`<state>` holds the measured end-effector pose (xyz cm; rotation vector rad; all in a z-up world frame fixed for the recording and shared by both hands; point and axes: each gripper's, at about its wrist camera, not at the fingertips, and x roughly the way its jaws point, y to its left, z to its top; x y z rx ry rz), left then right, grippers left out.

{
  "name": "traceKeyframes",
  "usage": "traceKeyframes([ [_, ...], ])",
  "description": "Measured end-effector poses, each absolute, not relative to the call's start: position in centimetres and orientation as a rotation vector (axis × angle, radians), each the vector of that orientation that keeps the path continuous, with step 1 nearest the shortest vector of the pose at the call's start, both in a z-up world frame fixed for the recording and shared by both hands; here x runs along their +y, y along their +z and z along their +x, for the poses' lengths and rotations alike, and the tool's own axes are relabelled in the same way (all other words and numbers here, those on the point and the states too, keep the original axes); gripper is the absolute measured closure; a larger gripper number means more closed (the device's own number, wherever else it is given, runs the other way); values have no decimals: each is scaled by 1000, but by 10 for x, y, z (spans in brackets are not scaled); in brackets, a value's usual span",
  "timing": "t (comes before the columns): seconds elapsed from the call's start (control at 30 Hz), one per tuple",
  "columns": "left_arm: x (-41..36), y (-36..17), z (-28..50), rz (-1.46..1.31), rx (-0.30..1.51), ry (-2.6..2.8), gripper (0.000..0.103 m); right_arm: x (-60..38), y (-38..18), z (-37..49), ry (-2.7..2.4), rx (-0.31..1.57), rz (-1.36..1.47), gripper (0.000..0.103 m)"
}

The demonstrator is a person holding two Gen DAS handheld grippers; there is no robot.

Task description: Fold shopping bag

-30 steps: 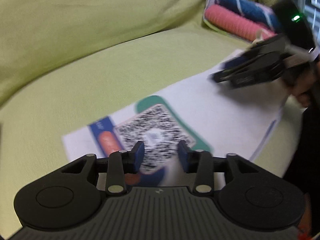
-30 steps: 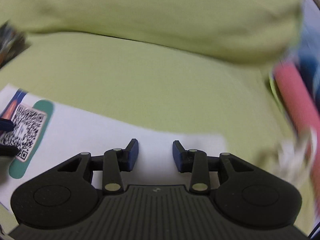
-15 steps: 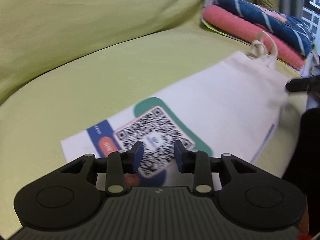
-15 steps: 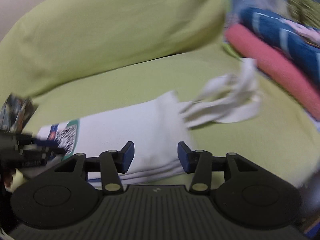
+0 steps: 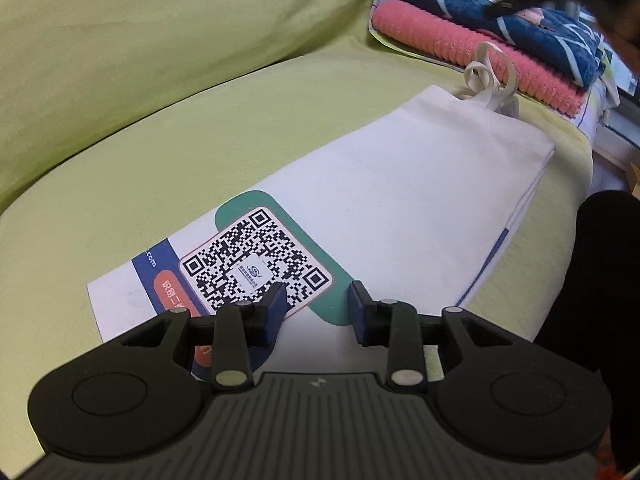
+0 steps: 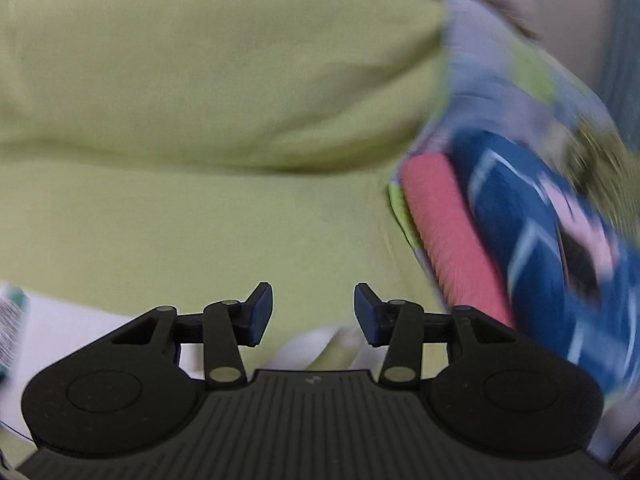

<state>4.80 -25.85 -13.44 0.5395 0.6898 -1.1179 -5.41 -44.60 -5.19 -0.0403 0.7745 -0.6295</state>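
A white cloth shopping bag point(image 5: 400, 184) lies flat and folded lengthwise on a yellow-green sofa seat point(image 5: 200, 152). It bears a QR code on a teal patch point(image 5: 256, 264) near me, and its looped handles point(image 5: 490, 80) lie at the far end. My left gripper point(image 5: 318, 306) hovers open over the bag's near end, nothing between its fingers. My right gripper point(image 6: 314, 306) is open and empty above the bag's handle end; in the blurred right wrist view only a strip of the bag point(image 6: 80, 320) and the handles point(image 6: 320, 346) show under it.
Folded towels, one pink point(image 5: 472, 48) and one dark blue patterned point(image 5: 520, 20), are stacked at the sofa's far right beside the handles. A big yellow-green back cushion point(image 5: 160, 40) rises behind the seat. A person's dark-clothed leg point(image 5: 592, 280) stands at the right edge.
The right gripper has swung up and away from the bag's handle end toward the cushion and towels. The left gripper's jaws have widened slightly; the bag lies still.
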Motion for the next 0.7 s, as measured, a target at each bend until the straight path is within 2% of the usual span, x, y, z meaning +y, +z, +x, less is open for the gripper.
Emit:
traceKeyframes([
  [0.1, -261, -136, 47, 535, 682, -1120, 64, -480, -55, 2, -510, 1010, -73, 63],
  [0.2, -259, -137, 48, 521, 682, -1125, 63, -492, -81, 41, -425, 1244, -121, 63],
  [0.33, -255, -138, 49, 515, 675, -1136, 62, -495, -119, 33, -492, 1411, -272, 65],
  [0.4, -254, -139, 50, 514, 669, -1142, 62, -501, -120, 6, -558, 1399, -237, 65],
  [0.53, -254, -139, 53, 506, 668, -1153, 62, -510, -114, -83, -656, 1258, 70, 65],
  [0.7, -267, -133, 52, 528, 707, -1137, 61, -488, -142, -175, -721, 954, 408, 64],
])
